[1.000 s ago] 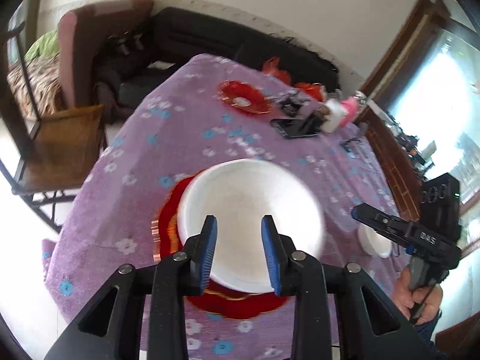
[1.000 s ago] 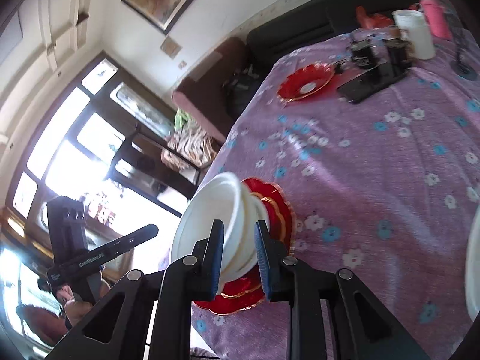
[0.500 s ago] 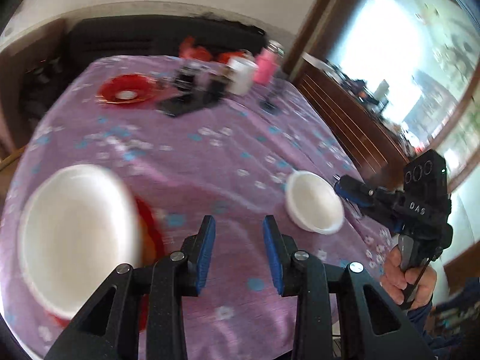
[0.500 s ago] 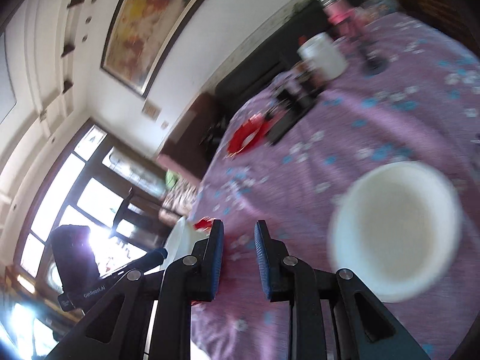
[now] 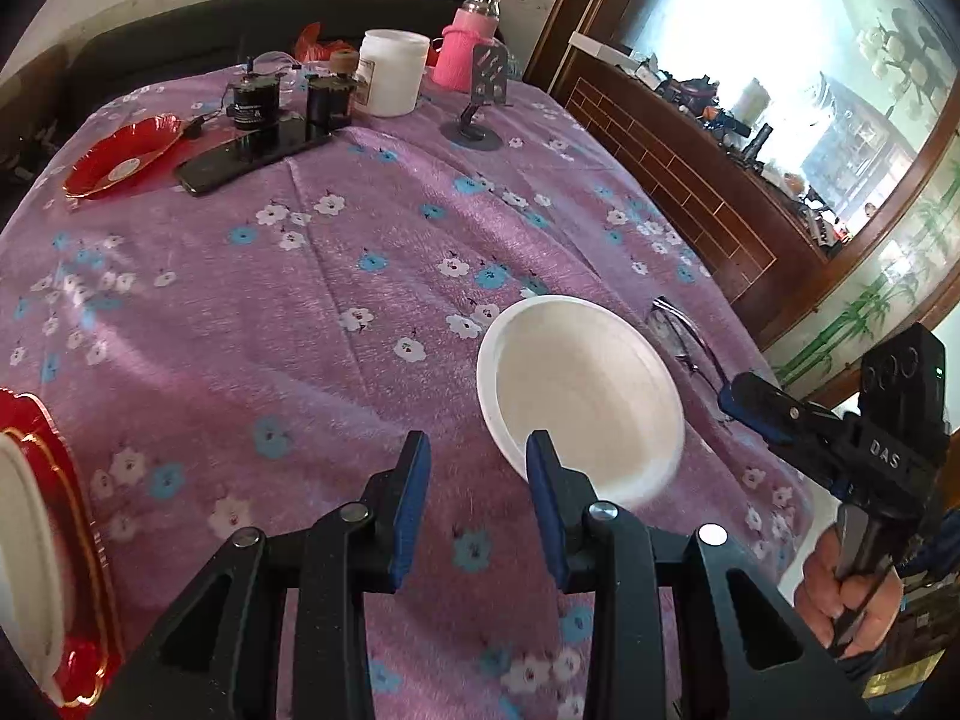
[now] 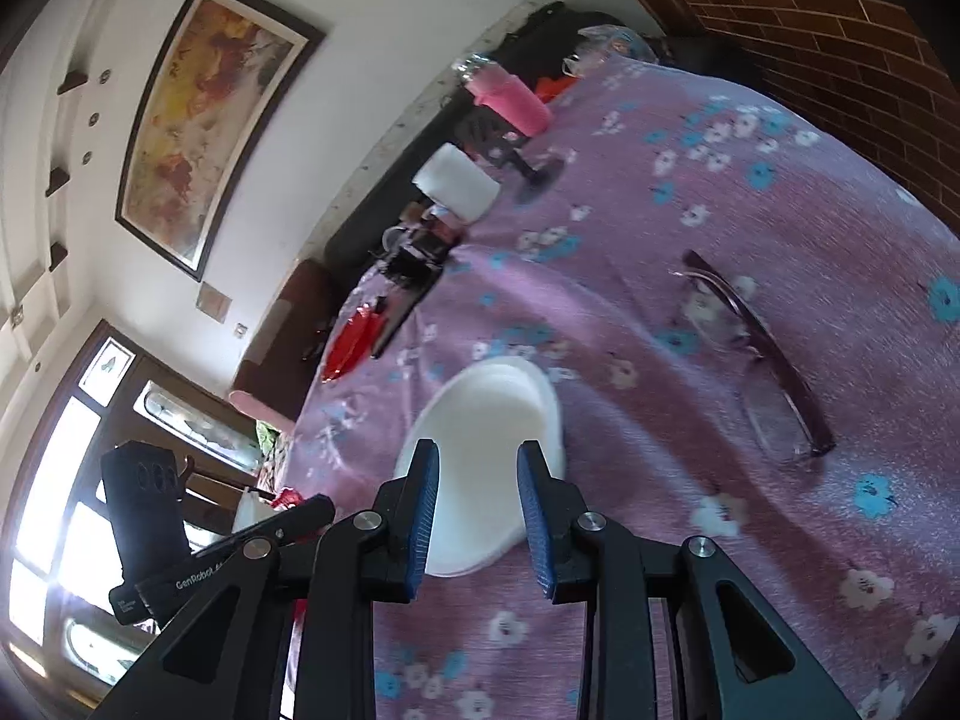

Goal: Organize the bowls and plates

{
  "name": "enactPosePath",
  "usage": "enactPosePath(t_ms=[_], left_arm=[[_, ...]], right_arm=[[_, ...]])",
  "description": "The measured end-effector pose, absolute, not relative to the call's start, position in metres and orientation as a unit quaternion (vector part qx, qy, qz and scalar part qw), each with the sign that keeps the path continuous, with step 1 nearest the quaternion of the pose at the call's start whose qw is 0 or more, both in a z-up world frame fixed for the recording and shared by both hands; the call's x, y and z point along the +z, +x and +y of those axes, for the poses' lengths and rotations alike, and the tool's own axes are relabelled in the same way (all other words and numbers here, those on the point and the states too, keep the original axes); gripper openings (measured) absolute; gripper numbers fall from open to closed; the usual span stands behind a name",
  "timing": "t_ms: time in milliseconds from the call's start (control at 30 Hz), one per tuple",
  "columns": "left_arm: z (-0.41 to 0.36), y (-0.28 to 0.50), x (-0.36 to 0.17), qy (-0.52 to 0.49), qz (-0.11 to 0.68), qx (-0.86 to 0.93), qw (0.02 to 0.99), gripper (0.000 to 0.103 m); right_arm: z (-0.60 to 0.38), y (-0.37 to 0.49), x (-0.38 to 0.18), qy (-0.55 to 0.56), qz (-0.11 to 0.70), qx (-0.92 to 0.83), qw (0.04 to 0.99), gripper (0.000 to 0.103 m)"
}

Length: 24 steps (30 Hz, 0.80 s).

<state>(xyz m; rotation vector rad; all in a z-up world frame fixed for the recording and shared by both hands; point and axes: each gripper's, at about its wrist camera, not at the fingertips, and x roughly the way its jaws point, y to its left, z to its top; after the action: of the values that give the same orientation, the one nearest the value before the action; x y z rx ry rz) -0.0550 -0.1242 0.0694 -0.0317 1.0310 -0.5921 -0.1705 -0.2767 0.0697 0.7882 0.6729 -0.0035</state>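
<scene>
white bowl (image 5: 579, 393) | upright, empty | on purple cloth, near red plate (image 5: 117, 155)

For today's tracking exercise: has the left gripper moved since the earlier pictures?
Yes. The left gripper has swung right across the purple tablecloth, from over the white bowl on the red plate toward the lone white bowl.

Eyeglasses (image 6: 759, 360) lie on the tablecloth (image 5: 360, 276); a white jar (image 5: 393, 72) stands far.

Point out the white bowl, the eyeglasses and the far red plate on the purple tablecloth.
white bowl (image 5: 579, 387), left wrist view, on its inner hollow.
eyeglasses (image 6: 780, 414), right wrist view, on the nearer lens.
far red plate (image 5: 123, 153), left wrist view, on its red face.
</scene>
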Motion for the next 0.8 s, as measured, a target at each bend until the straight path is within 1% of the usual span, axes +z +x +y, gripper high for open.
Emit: enactPosePath(t_ms=[300, 633, 700, 767, 800], left_arm=[[-0.141, -0.042, 0.053, -0.004, 0.481, -0.269, 0.835, 0.032], [-0.156, -0.037, 0.043, 0.027, 0.462, -0.26, 0.847, 0.032], [-0.162, -0.037, 0.042, 0.039, 0.456, -0.258, 0.851, 0.032], [-0.166, -0.039, 0.04, 0.056, 0.45, -0.248, 0.856, 0.032], [-0.168, -0.04, 0.039, 0.063, 0.445, -0.244, 0.859, 0.032]], right_arm=[[-0.276, -0.164, 0.058, 0.364, 0.34, -0.018, 0.867, 0.029], [-0.265, -0.151, 0.053, 0.302, 0.367, -0.043, 0.879, 0.029], [-0.259, -0.146, 0.054, 0.282, 0.374, -0.043, 0.883, 0.034], [-0.254, -0.142, 0.055, 0.266, 0.378, -0.046, 0.885, 0.046], [-0.252, -0.14, 0.054, 0.258, 0.382, -0.048, 0.886, 0.048]])
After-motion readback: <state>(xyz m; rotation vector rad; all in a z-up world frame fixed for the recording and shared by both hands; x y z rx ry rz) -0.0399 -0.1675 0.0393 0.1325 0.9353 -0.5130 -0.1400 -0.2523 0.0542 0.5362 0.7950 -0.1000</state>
